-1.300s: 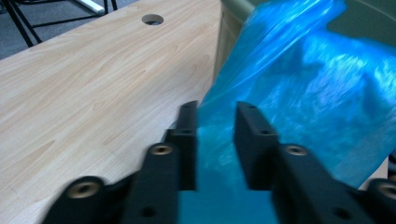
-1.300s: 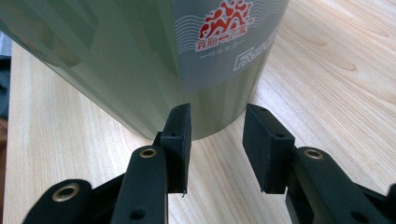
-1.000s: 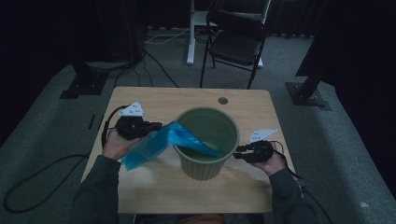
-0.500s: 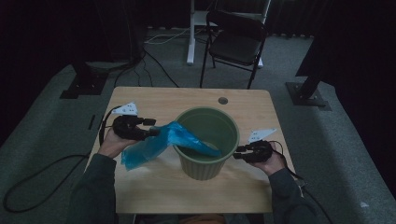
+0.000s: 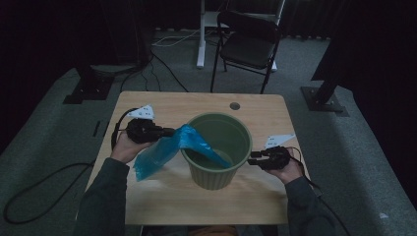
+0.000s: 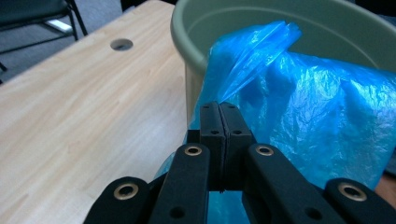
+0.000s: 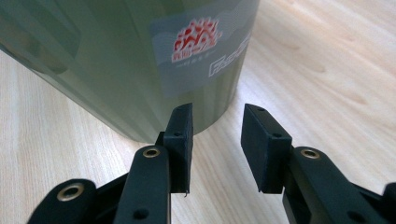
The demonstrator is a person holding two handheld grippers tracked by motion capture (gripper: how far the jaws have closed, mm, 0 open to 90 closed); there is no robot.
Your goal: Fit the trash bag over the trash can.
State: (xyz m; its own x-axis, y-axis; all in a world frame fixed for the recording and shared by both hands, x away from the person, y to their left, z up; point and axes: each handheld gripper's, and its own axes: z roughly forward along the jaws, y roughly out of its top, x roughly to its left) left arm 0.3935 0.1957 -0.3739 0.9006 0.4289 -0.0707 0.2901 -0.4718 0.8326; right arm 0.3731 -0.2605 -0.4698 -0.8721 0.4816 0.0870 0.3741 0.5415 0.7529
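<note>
left claw (image 6: 219, 122): clenched on blue bag (image 6: 299, 102), draped over bin (image 5: 216, 147) rim | right claw (image 7: 215, 140): released, beside bin base on bench (image 5: 162, 196)

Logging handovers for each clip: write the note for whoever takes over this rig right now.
Left gripper: jaws just closed, now shut on the blue plastic bag, pinching it at the bin's left rim.
Right gripper: open, empty, low beside the green waste bin on its right.
Bin stands upright mid-table. The bag drapes over the left rim, one end inside, the rest hanging outside.
Done: bag partly in.
Left, most likely: spread the bag and fit it around the rim.
</note>
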